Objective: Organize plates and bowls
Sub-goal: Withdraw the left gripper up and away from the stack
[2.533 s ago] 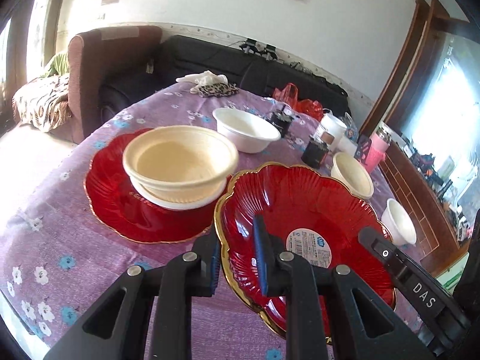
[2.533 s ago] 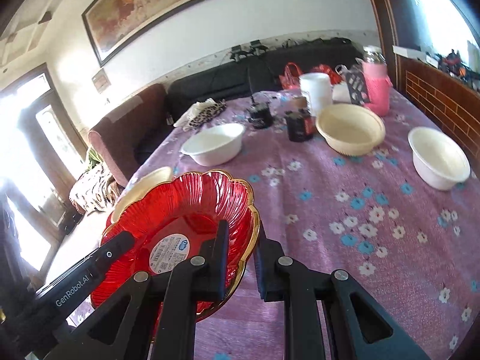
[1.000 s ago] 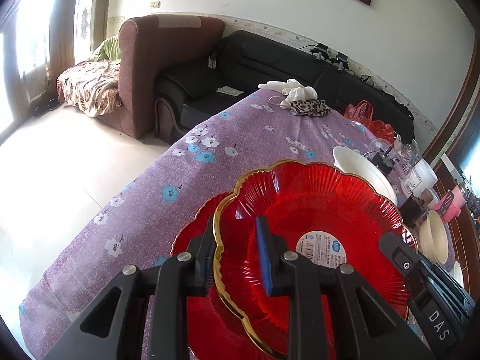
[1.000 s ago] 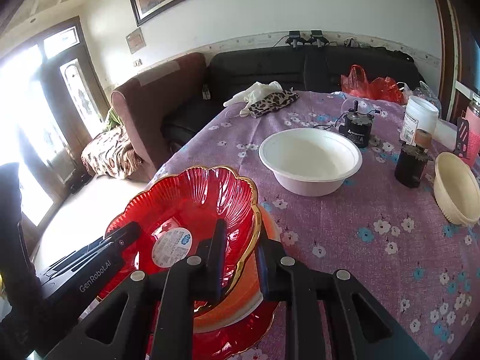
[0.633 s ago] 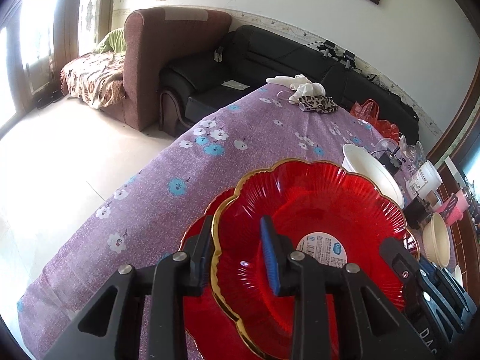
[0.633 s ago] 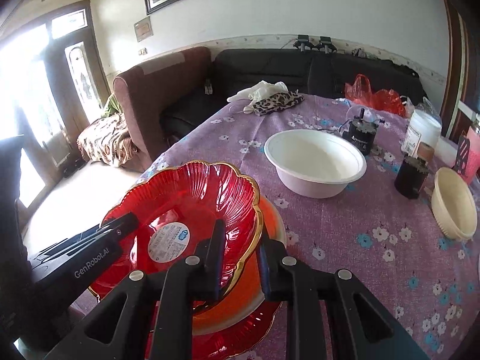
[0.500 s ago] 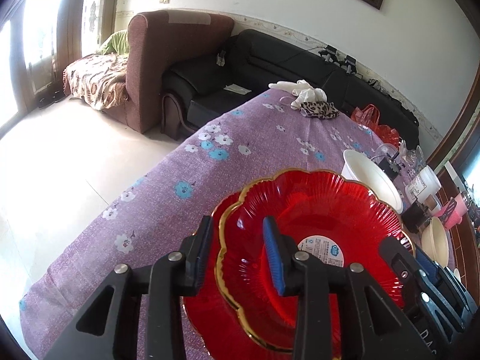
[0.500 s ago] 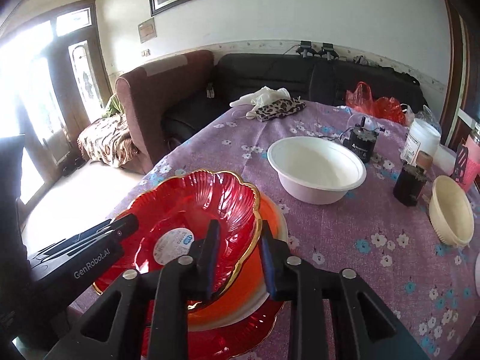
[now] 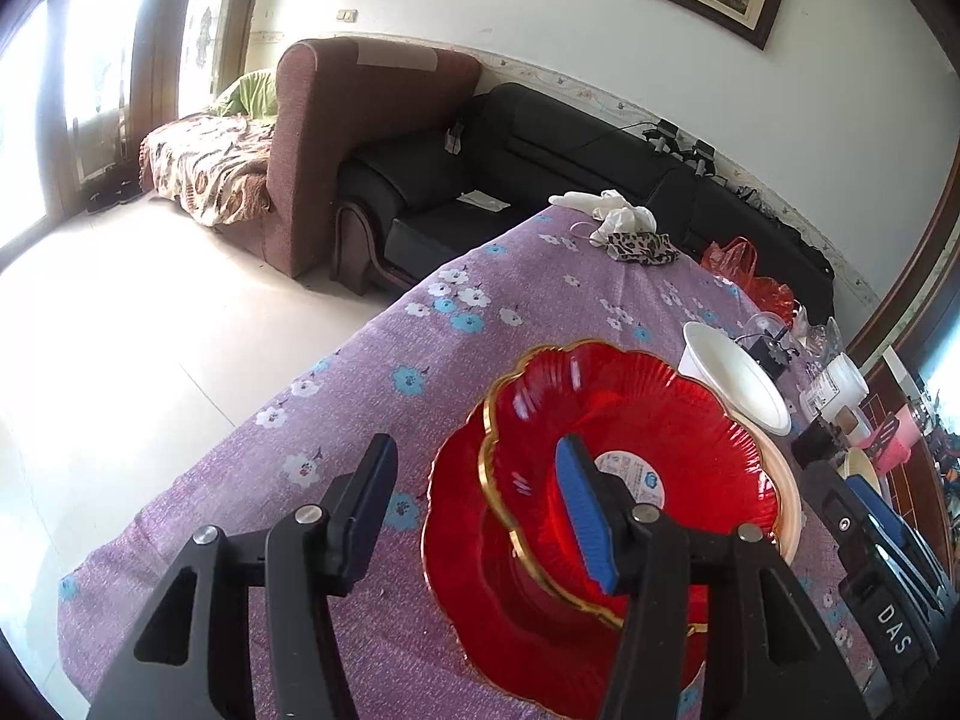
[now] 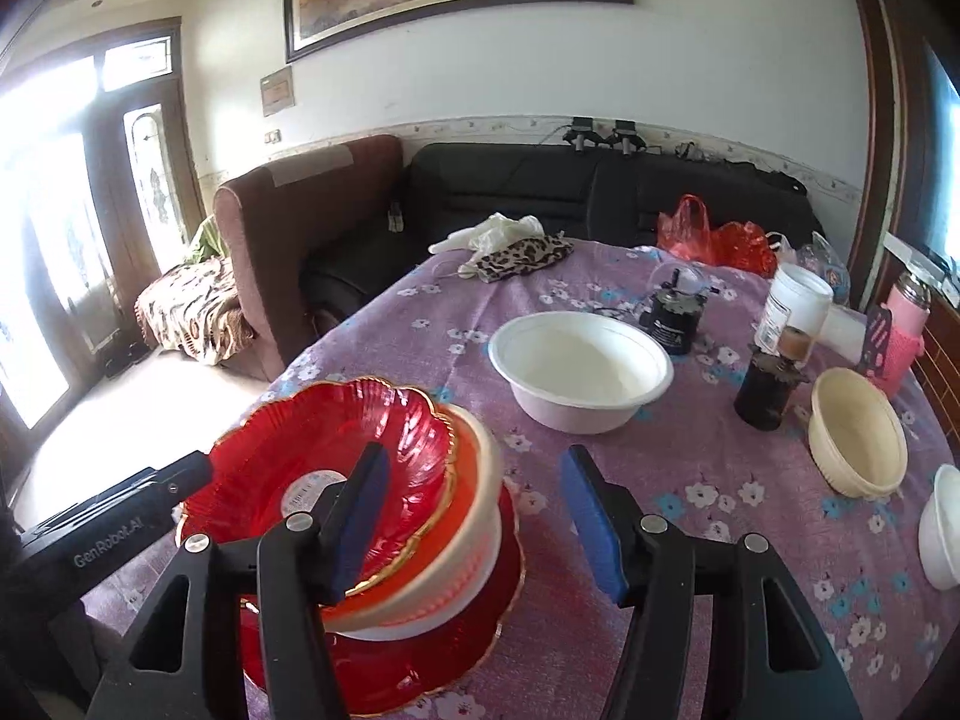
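A red scalloped glass plate [image 9: 648,420] [image 10: 336,438] with a gold rim and a round sticker rests, tilted, on cream bowls [image 10: 480,516] that sit on a second red plate [image 9: 480,588] [image 10: 420,660]. My left gripper [image 9: 480,510] is open, its jaws wide apart on either side of the plates' near left rim. My right gripper [image 10: 474,516] is open beside the stack's right edge. Neither holds anything. A white bowl [image 10: 579,372] [image 9: 738,384], a cream bowl [image 10: 858,438] and another white bowl [image 10: 942,528] stand further right.
The purple flowered tablecloth [image 10: 690,510] covers the table [image 9: 336,444], whose left edge drops to the floor. A dark jar [image 10: 768,384], white tub [image 10: 792,306], black device [image 10: 675,312], pink bottle [image 10: 900,324] and cloths [image 10: 510,252] stand at the back. Sofas lie behind.
Both grippers have opened and let go of the top red plate, which now rests on the bowls. Both have drawn back a little from the stack.
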Demonstrator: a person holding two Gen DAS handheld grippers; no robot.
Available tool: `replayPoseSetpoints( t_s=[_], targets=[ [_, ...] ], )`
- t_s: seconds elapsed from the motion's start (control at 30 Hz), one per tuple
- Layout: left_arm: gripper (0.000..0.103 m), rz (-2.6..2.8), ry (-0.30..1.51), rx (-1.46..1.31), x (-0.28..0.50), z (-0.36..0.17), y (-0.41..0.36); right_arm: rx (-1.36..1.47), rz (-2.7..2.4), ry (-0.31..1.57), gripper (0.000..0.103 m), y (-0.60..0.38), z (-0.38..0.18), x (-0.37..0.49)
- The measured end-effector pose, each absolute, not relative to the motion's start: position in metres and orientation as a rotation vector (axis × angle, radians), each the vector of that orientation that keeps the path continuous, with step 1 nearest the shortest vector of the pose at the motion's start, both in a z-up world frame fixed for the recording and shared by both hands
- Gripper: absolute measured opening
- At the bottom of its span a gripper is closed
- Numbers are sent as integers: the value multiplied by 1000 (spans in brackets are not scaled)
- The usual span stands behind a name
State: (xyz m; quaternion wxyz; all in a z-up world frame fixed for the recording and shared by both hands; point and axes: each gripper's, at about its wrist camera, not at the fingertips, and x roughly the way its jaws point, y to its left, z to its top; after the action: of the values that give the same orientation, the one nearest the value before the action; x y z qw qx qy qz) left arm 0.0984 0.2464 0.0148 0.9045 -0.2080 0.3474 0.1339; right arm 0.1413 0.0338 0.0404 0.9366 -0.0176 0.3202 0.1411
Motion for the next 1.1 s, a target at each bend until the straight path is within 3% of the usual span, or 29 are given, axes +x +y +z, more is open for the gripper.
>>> replayPoseSetpoints(
  t_s=[0.53, 0.73, 1.1],
  targets=[
    [55, 392, 701, -489, 100, 16, 278, -47, 110, 741, 63, 2, 20, 167],
    [55, 306, 808, -547, 130, 3, 283, -20, 140, 797, 63, 3, 5, 177],
    [55, 193, 841, -549, 145, -3, 254, 32, 204, 848, 53, 9, -5, 181]
  ],
)
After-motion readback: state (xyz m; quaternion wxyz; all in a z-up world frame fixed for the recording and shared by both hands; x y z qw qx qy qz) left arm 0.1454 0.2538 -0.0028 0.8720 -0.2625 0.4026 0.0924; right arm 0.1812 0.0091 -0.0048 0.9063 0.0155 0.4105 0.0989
